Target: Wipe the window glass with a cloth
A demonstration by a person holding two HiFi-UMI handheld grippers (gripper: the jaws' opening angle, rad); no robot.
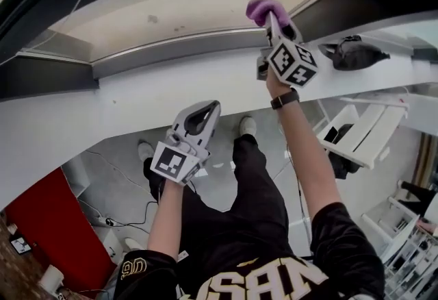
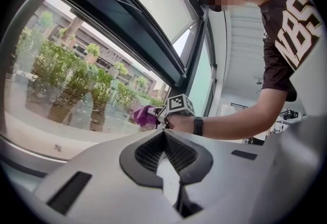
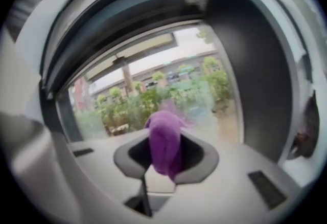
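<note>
A purple cloth point(image 1: 259, 11) is bunched in my right gripper point(image 1: 272, 20), which is shut on it and holds it up against the lower right part of the window glass point(image 1: 171, 14). In the right gripper view the cloth point(image 3: 164, 143) hangs between the jaws, with the glass point(image 3: 153, 100) and greenery outside just beyond it. My left gripper point(image 1: 204, 112) is shut with nothing in it, lower down and left of the right one, over the white sill. From the left gripper view I see its tips point(image 2: 164, 133) closed, the cloth point(image 2: 144, 115) farther off.
A white sill point(image 1: 102, 114) runs under the dark window frame point(image 1: 48, 76). A dark bag point(image 1: 356, 55) lies on the sill to the right. Below are the person's legs, a red panel point(image 1: 48, 223), cables on the floor and white furniture point(image 1: 363, 131) at the right.
</note>
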